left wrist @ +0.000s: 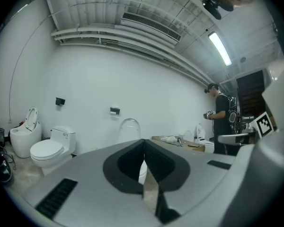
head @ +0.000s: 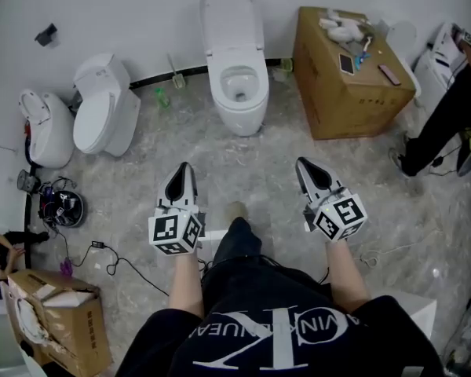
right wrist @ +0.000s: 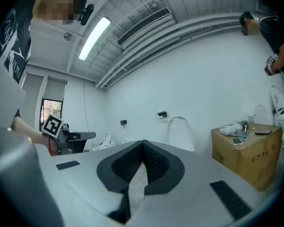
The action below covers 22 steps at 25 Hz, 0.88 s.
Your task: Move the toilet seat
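Head view looks down on the person's forearms, each holding a gripper level over the grey marbled floor (head: 275, 155). The left gripper (head: 184, 167) has its jaws clenched together with nothing between them. The right gripper (head: 301, 163) is likewise pressed closed and empty. Farther off, between the two and well apart from both, a white toilet (head: 239, 104) stands against the wall. Its toilet seat (head: 231, 14) is tipped up against the wall, leaving the bowl open. A cardboard box (head: 341, 93) stands near its right, and a closed toilet (head: 102, 112) sits to the far left.
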### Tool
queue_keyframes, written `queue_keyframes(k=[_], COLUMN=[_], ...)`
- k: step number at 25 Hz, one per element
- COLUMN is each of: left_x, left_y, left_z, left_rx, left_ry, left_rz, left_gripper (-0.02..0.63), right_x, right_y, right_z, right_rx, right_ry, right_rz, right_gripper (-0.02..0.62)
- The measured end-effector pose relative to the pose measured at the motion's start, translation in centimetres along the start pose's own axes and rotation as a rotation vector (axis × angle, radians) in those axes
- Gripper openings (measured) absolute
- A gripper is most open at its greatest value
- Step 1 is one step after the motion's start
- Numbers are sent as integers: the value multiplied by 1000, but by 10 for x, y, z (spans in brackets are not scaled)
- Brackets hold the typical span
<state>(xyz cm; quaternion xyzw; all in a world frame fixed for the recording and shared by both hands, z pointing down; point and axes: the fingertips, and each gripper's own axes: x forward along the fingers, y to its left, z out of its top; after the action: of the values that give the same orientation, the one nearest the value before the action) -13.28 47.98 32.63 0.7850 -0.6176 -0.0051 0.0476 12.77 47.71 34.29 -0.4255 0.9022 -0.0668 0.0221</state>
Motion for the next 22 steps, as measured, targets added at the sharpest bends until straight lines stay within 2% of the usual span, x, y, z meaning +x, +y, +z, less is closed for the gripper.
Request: queue_keyframes(k=[5, 8, 11, 22], left_x=[42, 71, 102, 208], left_y=[22, 37, 52, 109], left_z=[0, -5, -11, -23], left_rx=[-11, -27, -44, -63], left_ry=[3, 21, 47, 131], left_rz=[6, -2, -6, -47], left_gripper=[5, 44, 108, 115], right_x=[38, 63, 90, 188], right_y=[-29, -53, -77, -124], right_z=[-3, -6, -10, -25], right_rx=[36, 71, 116, 181], right_ry=[6, 14, 15, 72], right_rz=[-38, -81, -112, -163], right_gripper=[11, 16, 97, 121])
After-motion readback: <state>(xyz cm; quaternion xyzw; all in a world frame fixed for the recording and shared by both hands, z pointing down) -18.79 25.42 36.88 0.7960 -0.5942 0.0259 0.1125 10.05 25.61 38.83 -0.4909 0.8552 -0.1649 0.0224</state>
